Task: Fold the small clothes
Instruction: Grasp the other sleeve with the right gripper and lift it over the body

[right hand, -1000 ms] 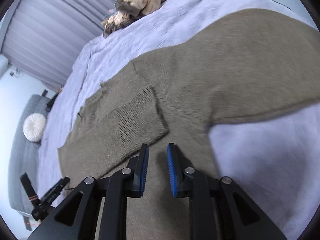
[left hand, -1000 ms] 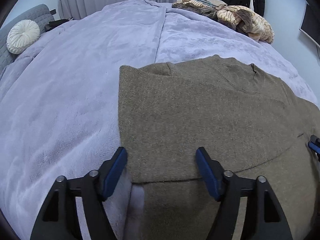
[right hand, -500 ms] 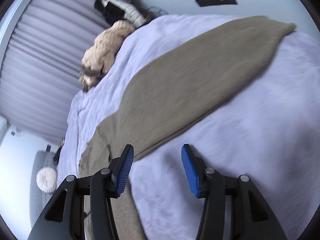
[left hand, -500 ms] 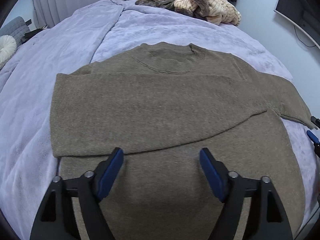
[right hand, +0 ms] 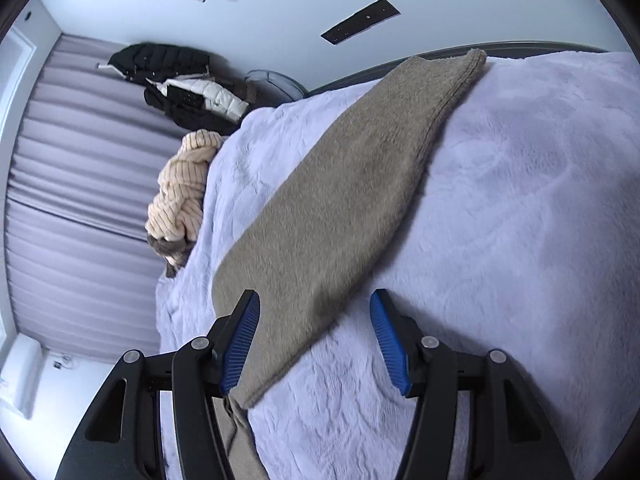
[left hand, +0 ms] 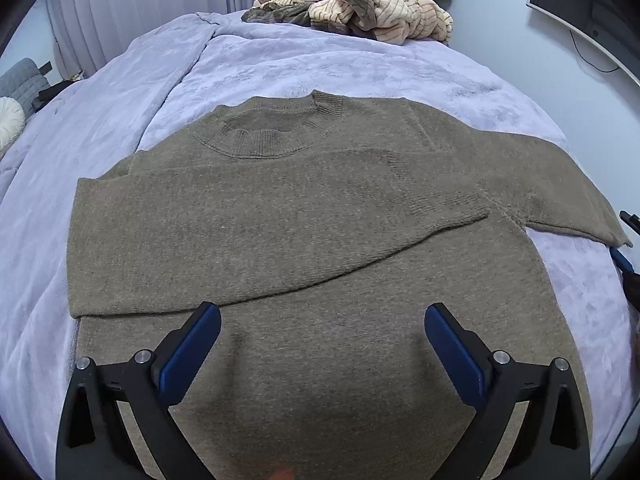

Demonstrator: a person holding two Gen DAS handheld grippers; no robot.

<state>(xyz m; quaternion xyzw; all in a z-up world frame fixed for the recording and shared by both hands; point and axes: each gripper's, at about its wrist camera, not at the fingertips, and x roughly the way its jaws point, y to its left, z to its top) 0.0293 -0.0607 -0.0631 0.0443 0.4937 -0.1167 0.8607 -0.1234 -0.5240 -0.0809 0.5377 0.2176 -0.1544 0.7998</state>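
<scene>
An olive-brown knit sweater [left hand: 304, 216] lies flat on the lavender blanket [left hand: 280, 64], neck away from me. Its left sleeve is folded across the chest. Its right sleeve [right hand: 352, 184] stretches out straight toward the bed's edge. My left gripper [left hand: 322, 340] hovers over the sweater's lower body, its jaws opening wide, nothing between them. My right gripper [right hand: 314, 338] hangs over the near part of the outstretched sleeve, jaws opening; the sleeve lies below the gap and the pads do not press on it. The right gripper's blue tip [left hand: 622, 258] shows at the left wrist view's right edge.
A heap of striped cream and brown clothes [left hand: 360, 8] lies at the far end of the bed. Dark jackets [right hand: 176, 80] hang by the curtain. A round cream cushion [left hand: 8, 122] sits on a grey seat at left. A screen [left hand: 592, 12] is mounted on the right wall.
Both grippers swept right across the sweater. The left jaws widened; the right jaws went from nearly shut to open, rolling and ending over the outstretched sleeve.
</scene>
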